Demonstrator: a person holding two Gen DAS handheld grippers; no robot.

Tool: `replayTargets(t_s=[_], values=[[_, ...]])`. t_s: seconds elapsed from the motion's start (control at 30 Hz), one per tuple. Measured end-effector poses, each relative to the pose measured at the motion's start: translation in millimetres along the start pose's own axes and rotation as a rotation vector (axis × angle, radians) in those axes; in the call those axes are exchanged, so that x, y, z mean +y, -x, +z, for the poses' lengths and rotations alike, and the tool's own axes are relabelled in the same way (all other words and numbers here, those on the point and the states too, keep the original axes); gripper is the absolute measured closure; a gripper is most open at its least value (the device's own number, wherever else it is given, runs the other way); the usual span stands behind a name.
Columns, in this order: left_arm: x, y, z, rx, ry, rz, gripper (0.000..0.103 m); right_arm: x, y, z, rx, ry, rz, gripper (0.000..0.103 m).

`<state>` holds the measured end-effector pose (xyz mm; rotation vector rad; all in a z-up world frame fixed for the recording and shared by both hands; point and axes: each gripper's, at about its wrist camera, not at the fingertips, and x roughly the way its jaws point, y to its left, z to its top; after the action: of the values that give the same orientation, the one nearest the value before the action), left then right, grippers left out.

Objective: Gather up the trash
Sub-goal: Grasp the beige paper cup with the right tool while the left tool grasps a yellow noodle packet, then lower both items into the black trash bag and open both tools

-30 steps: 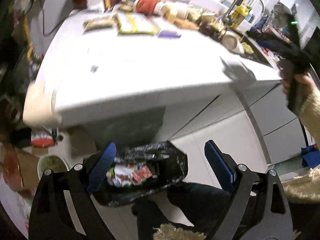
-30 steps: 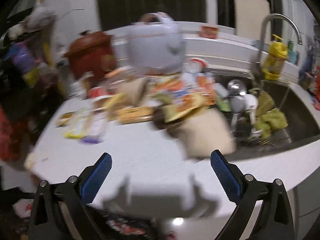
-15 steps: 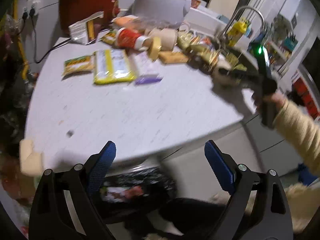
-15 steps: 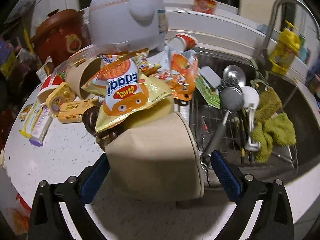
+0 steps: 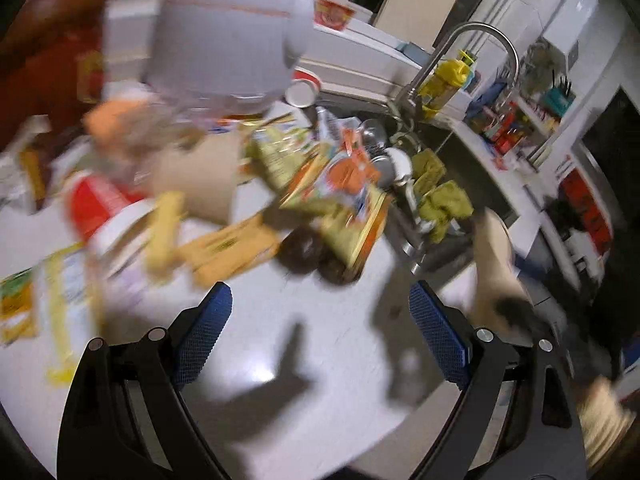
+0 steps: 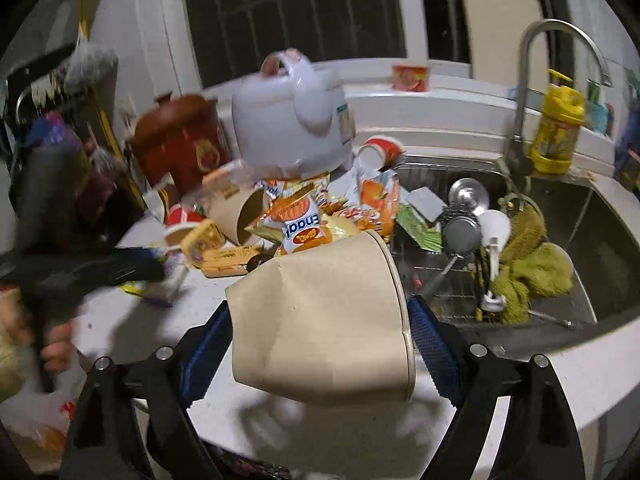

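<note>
The right gripper (image 6: 320,344) has just been closing, pads against a tan paper cup (image 6: 324,320); the left gripper (image 5: 320,336) gapes empty over the counter (image 5: 320,312).

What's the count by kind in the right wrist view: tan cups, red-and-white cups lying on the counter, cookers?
Tan cups: 2
Red-and-white cups: 2
Cookers: 2
Total: 6

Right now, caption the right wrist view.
Right gripper closing on a crushed paper cup beside the sink.
</note>
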<state>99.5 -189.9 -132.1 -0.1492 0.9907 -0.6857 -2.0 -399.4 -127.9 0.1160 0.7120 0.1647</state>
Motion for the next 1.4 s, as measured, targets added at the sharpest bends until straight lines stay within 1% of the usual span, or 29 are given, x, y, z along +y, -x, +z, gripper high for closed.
replayTargets(t_s=[0.03,0.17,0.27,0.33,0.4,0.43,0.47,0.53,0.63,0.73,0.87,0.97,1.0,1.07,1.1,1.17,1.27,1.37,1.4], values=[[1,-14,11,0.004,0.032,-0.037,0.015,-4,7,-2,-0.007,-0.019,0.002,0.018],[12,-52,37,0.002,0.149,-0.109,0.015,-15,28,-12,-0.029,-0.087,0.008,0.018],[19,-76,47,0.016,0.205,-0.124,0.015,-20,31,-18,-0.03,-0.114,-0.003,0.018],[24,-90,48,0.035,0.249,-0.124,0.015,-22,33,-22,-0.028,-0.133,-0.003,0.018],[29,-95,48,0.023,0.277,-0.151,0.015,-23,33,-24,-0.028,-0.139,-0.008,0.018],[30,-94,47,-0.001,0.287,-0.168,0.026,-24,33,-25,-0.026,-0.14,-0.01,0.018],[30,-94,48,-0.009,0.289,-0.182,0.042,-25,32,-25,-0.025,-0.142,-0.01,0.018],[29,-92,47,-0.004,0.274,-0.193,0.049,-25,31,-25,-0.027,-0.145,-0.007,0.018],[25,-81,46,-0.024,0.22,-0.169,0.055,-22,29,-21,-0.033,-0.143,-0.001,0.018],[22,-58,47,-0.055,0.211,-0.21,0.058,-17,29,-15,-0.048,-0.138,0.015,0.018],[16,-5,44,-0.129,0.143,-0.234,0.06,-2,28,-5,-0.064,-0.117,0.042,0.018],[17,41,31,-0.176,0.102,-0.254,0.061,18,31,4,-0.077,-0.087,0.076,0.018],[19,62,22,-0.194,0.083,-0.255,0.061,24,32,5,-0.08,-0.079,0.09,0.018],[24,90,6,-0.213,0.064,-0.257,0.061,40,35,9,-0.084,-0.052,0.123,0.018],[31,111,-10,-0.223,0.056,-0.255,0.061,51,37,11,-0.083,-0.032,0.147,0.018],[41,135,-33,-0.225,0.051,-0.249,0.061,70,39,12,-0.072,-0.003,0.196,0.018],[64,169,-81,-0.199,0.076,-0.214,0.061,110,39,5,-0.022,0.054,0.286,0.018],[92,187,-138,-0.137,0.147,-0.162,0.061,153,30,-14,0.061,0.115,0.354,0.018],[99,190,-152,-0.12,0.167,-0.147,0.061,172,24,-25,0.108,0.137,0.379,0.018]])
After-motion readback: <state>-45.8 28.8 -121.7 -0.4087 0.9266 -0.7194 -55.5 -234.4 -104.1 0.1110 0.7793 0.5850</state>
